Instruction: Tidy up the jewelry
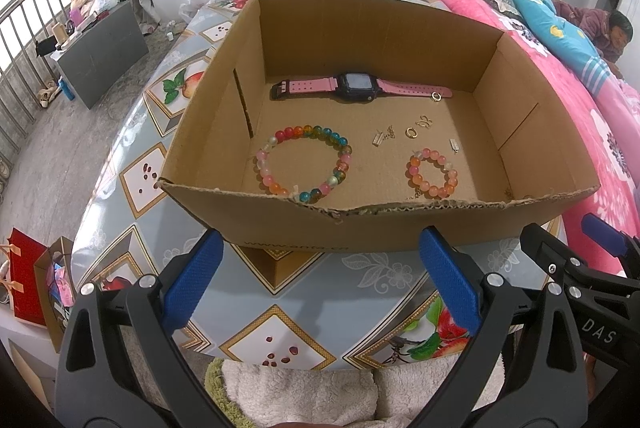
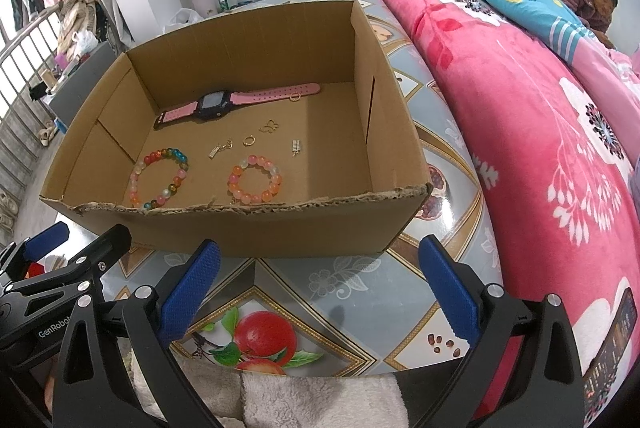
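An open cardboard box stands on the patterned table. Inside lie a pink-strapped watch, a large multicoloured bead bracelet, a small orange-pink bead bracelet and several small gold earrings and charms. My left gripper is open, empty, just in front of the box's near wall. My right gripper is also open and empty, before the same wall. Each gripper shows at the edge of the other's view.
The table carries a fruit-patterned cover. A bed with a pink floral blanket runs along the right, where a person lies at the far end. Red gift bags sit low on the left. Water jugs stand at the back wall.
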The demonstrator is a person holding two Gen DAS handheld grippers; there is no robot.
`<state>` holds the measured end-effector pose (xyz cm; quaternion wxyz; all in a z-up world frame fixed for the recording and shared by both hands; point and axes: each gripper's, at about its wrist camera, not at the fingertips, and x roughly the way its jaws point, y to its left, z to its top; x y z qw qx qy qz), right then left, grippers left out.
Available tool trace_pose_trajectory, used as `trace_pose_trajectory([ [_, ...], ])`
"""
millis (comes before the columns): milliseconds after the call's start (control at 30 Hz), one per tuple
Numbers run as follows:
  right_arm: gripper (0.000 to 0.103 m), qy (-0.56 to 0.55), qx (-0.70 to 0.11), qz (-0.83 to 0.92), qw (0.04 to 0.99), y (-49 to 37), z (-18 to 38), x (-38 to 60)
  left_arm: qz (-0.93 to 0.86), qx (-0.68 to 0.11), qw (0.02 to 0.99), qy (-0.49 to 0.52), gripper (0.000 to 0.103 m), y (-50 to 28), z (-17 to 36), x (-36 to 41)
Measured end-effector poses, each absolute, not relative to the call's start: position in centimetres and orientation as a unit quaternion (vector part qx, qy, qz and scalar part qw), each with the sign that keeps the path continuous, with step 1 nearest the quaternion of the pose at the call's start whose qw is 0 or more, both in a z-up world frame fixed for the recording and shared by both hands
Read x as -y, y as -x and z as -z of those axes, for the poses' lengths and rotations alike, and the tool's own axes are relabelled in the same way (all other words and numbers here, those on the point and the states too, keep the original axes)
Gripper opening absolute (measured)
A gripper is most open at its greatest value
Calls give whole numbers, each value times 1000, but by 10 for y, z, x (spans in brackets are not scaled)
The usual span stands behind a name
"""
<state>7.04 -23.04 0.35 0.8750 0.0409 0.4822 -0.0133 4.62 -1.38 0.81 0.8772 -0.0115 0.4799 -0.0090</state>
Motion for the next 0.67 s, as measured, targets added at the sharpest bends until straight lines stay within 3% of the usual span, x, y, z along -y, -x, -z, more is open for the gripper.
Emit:
trace_pose_trajectory([
  [667,97,-42,-485,13,873,-72,-2,230,8,-484,875,15,95,-47,-8,10],
])
